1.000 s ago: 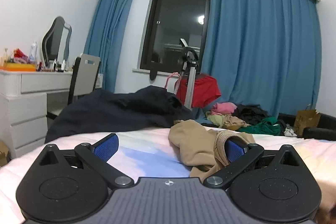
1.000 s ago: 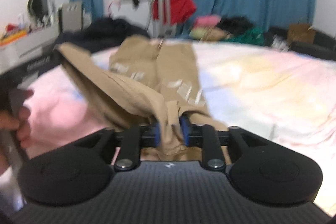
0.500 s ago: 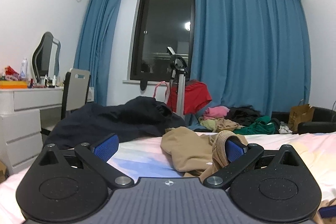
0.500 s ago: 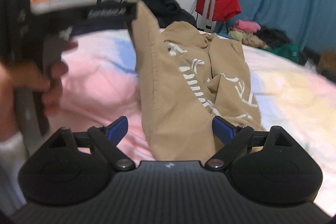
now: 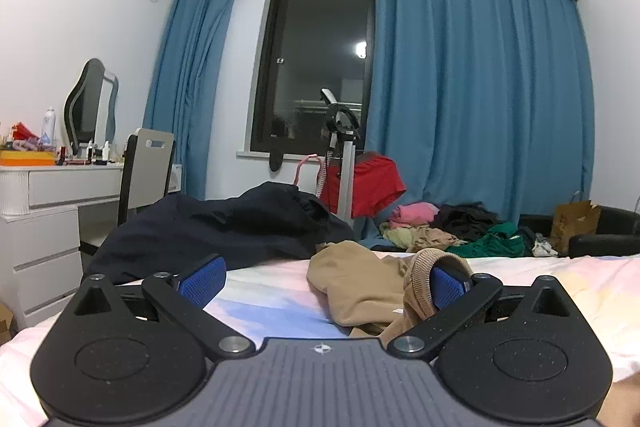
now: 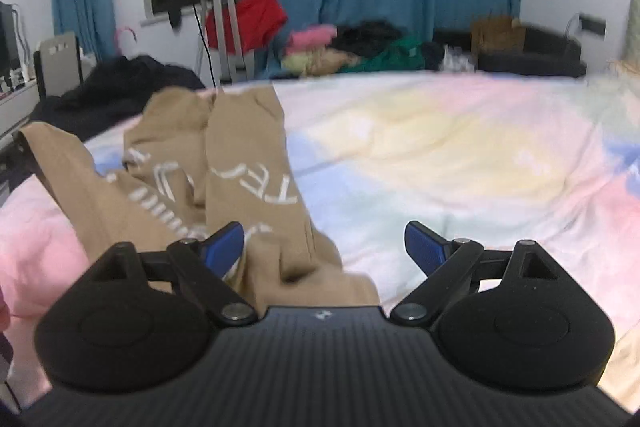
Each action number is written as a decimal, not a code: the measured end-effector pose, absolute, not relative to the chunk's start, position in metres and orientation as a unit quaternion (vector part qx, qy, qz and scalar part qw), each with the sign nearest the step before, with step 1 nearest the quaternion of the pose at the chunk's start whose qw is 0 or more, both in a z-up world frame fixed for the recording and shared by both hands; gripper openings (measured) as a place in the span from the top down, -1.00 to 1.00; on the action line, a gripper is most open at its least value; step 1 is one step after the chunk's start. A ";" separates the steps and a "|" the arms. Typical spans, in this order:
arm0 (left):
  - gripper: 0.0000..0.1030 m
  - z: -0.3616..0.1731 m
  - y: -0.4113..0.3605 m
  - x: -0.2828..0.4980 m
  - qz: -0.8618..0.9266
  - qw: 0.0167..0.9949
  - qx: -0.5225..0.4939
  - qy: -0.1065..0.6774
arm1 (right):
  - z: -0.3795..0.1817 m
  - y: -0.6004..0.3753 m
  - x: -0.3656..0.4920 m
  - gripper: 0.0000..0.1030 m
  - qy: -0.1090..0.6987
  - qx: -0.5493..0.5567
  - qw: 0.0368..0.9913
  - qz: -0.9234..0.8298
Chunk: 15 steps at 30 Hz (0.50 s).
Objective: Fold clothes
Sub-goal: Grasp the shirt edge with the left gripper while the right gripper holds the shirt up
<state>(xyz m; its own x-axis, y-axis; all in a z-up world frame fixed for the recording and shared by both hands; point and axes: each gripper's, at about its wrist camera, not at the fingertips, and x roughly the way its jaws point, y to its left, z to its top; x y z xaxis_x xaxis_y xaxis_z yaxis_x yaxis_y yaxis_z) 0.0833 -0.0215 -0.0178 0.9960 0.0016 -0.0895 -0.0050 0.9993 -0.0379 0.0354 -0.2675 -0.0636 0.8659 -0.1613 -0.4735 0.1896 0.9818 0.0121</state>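
The right hand-held gripper (image 6: pixel 324 245) stands wide apart with nothing pressed between its pads; the tan garment (image 6: pixel 224 163) lies on the bed (image 6: pixel 440 147) just in front of it, partly under its left finger. The left hand-held gripper (image 5: pixel 326 281) is also spread, yet the garment's ribbed cuff (image 5: pixel 420 285) hangs over its right finger (image 5: pixel 446 287). I think this cuff may catch and drag the garment out of shape if that gripper pulls away. Behind the garment a dark cloth heap (image 5: pixel 224 227) lies on the pastel sheet; further behind it are blue curtains (image 5: pixel 472 99) and more clothes.
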 end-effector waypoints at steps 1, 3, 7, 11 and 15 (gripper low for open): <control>-1.00 -0.017 -0.022 0.082 0.003 0.999 -0.015 0.043 | -0.064 -0.263 0.033 -0.72 0.231 0.005 0.967 -0.106; -1.00 -0.017 -0.022 0.080 -0.001 0.999 -0.016 0.041 | -0.065 -0.263 0.034 -0.72 0.223 -0.006 0.966 -0.127; -1.00 -0.017 -0.022 0.079 -0.008 0.999 -0.019 0.042 | -0.067 -0.263 0.039 -0.72 0.223 0.034 0.971 -0.085; -0.99 -0.018 -0.022 0.077 -0.012 0.999 -0.019 0.042 | -0.074 -0.208 0.039 -0.73 0.211 -0.050 0.976 0.006; -0.99 -0.018 -0.021 0.076 -0.014 0.999 -0.026 0.044 | -0.093 -0.150 0.039 -0.73 0.211 -0.135 0.966 0.071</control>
<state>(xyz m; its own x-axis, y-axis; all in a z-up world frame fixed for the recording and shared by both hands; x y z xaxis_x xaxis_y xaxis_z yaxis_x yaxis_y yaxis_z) 0.0757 -0.0212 -0.0180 0.9957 -0.0301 -0.0881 0.0254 0.9982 -0.0540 0.0392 -0.1497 -0.0926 0.9011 0.0809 -0.4261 -0.1949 0.9532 -0.2312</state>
